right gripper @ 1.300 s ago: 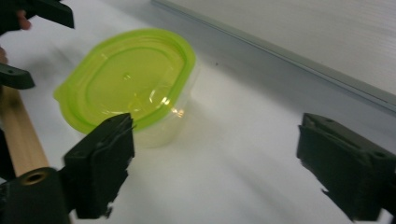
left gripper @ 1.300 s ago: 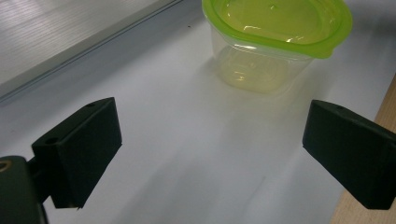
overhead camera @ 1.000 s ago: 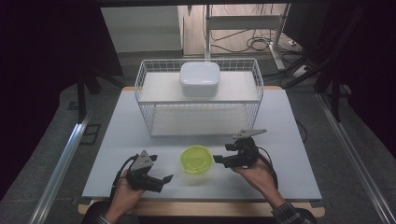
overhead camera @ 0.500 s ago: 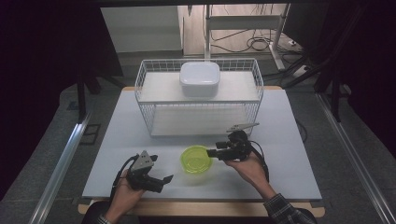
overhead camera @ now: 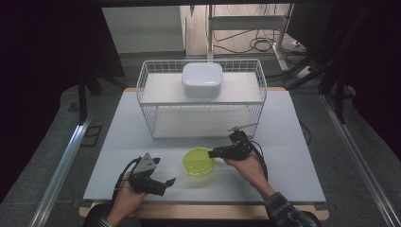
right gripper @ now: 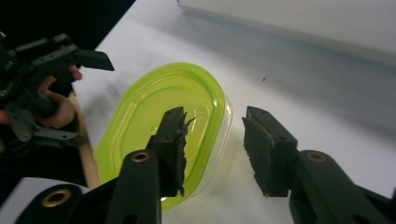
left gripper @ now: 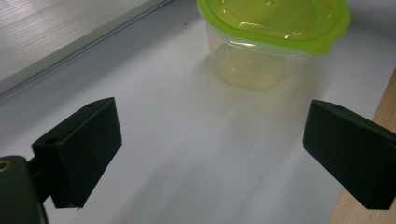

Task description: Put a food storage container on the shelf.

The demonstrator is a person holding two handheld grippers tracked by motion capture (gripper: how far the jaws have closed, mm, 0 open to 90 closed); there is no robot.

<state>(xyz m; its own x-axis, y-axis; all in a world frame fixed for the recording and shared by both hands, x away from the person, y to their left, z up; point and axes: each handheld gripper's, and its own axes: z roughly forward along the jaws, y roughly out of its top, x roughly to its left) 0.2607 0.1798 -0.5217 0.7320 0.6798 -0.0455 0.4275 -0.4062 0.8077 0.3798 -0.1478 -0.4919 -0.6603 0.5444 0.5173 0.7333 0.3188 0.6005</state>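
A clear plastic container with a yellow-green lid stands on the white table near its front edge. My right gripper is at the container's right rim. In the right gripper view its jaws straddle that rim, one finger over the lid and the other outside the wall with a gap. The jaws have just been closing and do not press on it. My left gripper rests at the front left, open and holding nothing. In the left gripper view the container lies beyond its spread jaws.
A white wire basket stands at the back of the table. A white lidded box sits on its top shelf. The table's wooden front edge runs close to the left gripper. Dark floor and rails flank the table.
My right gripper has moved left and slightly down to the container's rim, and its jaws have narrowed. The left gripper and the container have not moved.
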